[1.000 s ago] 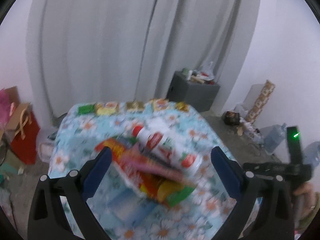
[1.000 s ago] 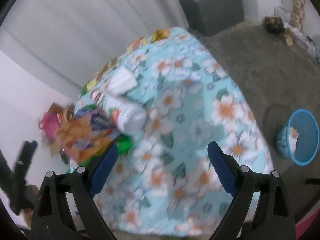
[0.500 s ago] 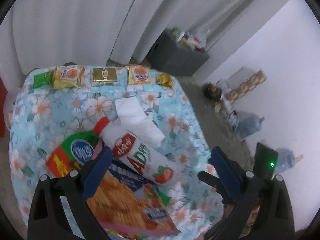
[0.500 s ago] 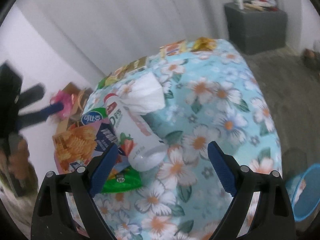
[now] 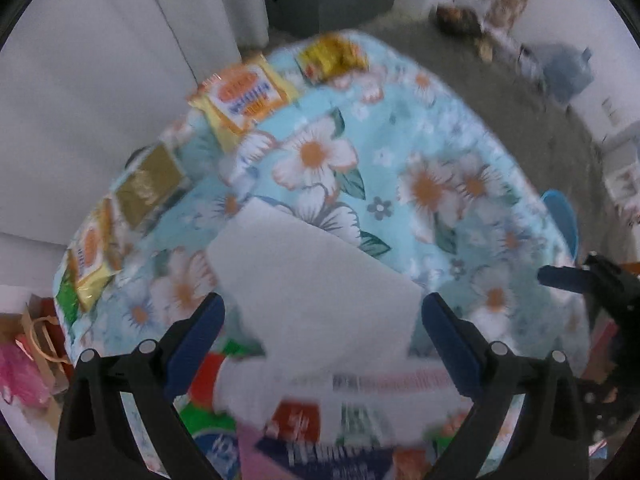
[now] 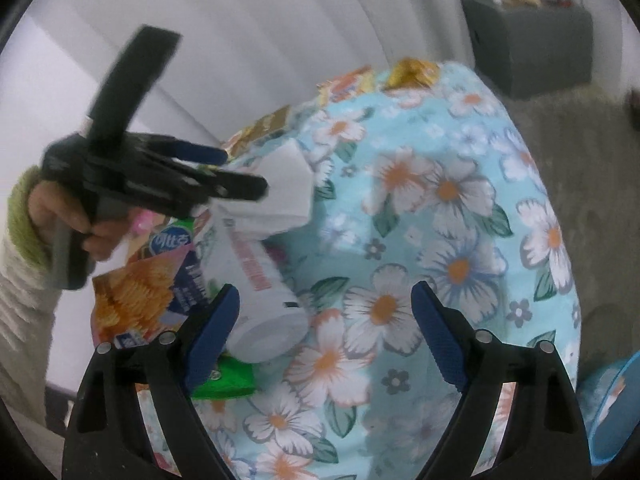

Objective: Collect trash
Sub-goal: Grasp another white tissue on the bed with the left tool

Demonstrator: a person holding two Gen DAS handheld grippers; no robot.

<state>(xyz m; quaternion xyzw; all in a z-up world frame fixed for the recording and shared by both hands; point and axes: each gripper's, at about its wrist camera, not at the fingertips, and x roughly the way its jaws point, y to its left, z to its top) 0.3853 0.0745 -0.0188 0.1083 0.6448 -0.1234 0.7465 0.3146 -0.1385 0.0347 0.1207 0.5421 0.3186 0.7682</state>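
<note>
**A:** Item one, far left of the right wrist view?

**B:** A hand (image 6: 66, 220) in a ribbed sleeve with a green cuff, gripping the handle of the left gripper (image 6: 236, 172). The tool reaches out over the pile of rubbish, blue-padded fingers spread, nothing clamped; in its own view the left gripper (image 5: 322, 326) points down at a white tissue (image 5: 316, 280), which lies between the released jaws, untouched.

**A:** Item two, the rubbish?

**B:** On the near-left part of the table: an orange-and-blue snack bag (image 6: 136, 300), a white bottle (image 6: 260, 292) lying on its side with the tissue (image 6: 286, 192) draped over its far end, and a green wrapper (image 6: 228, 380) under its base.

**A:** The right gripper?

**B:** The right gripper (image 6: 324, 320) is tilted down, its jaws wide but just narrowing; the bottle's base is beside its left finger, not pressed.

**A:** Surface and room?

**B:** Blue floral tablecloth (image 6: 460, 240); small packets (image 5: 248, 96) lined along the far edge. Pale curtain (image 6: 280, 20) behind, grey cabinet (image 6: 528, 48) further right, blue bin (image 6: 612, 412) on the floor at lower right.
</note>
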